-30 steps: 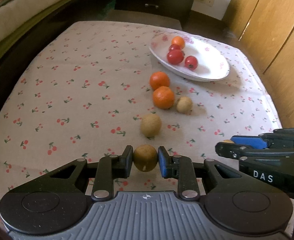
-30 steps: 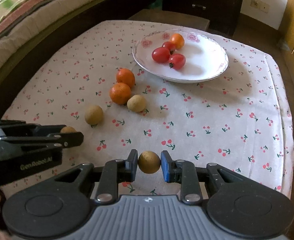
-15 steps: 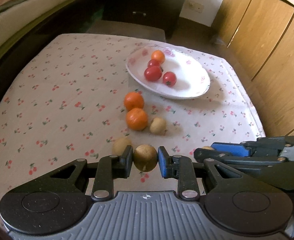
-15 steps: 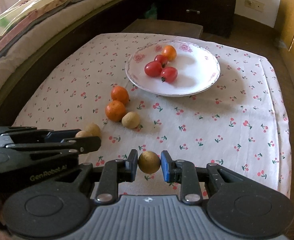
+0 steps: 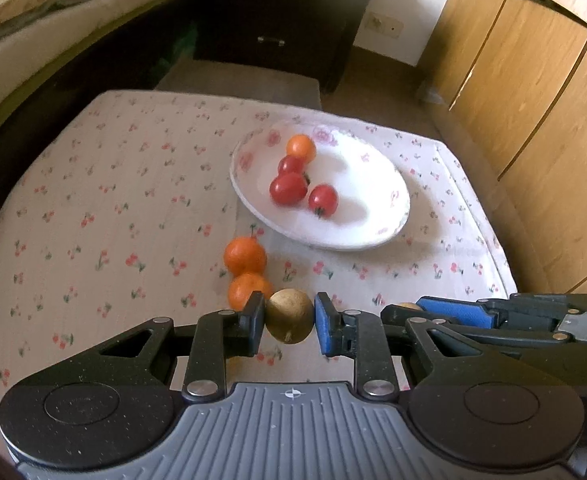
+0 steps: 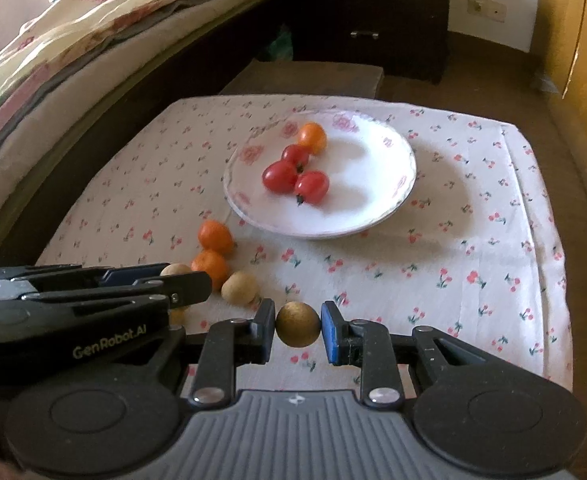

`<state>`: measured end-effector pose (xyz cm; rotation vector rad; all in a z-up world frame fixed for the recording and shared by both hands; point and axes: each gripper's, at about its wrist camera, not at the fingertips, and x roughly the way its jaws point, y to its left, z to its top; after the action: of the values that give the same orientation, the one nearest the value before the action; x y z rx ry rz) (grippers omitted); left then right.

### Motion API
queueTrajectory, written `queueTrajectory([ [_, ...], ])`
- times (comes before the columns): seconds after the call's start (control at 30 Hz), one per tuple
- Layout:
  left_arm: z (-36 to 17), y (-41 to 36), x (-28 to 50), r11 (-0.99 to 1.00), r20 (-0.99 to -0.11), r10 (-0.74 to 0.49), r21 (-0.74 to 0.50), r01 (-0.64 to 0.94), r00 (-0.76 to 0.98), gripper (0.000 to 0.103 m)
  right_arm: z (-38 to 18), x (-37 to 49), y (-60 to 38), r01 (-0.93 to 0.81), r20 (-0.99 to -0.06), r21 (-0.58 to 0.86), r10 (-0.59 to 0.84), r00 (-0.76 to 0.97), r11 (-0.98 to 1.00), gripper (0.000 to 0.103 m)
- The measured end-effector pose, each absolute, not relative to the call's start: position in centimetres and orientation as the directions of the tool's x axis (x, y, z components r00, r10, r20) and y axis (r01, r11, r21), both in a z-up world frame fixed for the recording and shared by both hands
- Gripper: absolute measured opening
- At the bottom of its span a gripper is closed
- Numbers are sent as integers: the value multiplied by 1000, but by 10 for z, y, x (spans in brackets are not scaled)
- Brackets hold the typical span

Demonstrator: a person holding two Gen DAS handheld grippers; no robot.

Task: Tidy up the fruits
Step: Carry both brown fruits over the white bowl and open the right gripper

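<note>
While I look along my left tool (image 5: 289,316), its pads are clamped on a brown round fruit (image 5: 290,315), held above the desk (image 5: 93,208) with its cherry-print cloth. Two oranges (image 5: 245,256) lie just beyond the tool, touching each other, and farther off sits the white plate (image 5: 377,216) with three red tomatoes (image 5: 288,188) and an orange one. My right tool (image 5: 453,312) pokes in from the right.

From the right tool's view, its pads grip a second brown fruit (image 6: 297,323) above the cloth. Another brown fruit (image 6: 239,289) lies on the desk beside the oranges, near the left tool's fingers (image 6: 185,284).
</note>
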<state>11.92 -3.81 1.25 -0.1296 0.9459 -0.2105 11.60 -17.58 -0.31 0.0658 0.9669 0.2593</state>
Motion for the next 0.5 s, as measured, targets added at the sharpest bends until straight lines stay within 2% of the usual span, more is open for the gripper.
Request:
queueTrajectory([
  [0.5,19,-54,167,974,-780,-228,-188,129,583,33,3,162,-189,-154,-793,163,222,567,975,27],
])
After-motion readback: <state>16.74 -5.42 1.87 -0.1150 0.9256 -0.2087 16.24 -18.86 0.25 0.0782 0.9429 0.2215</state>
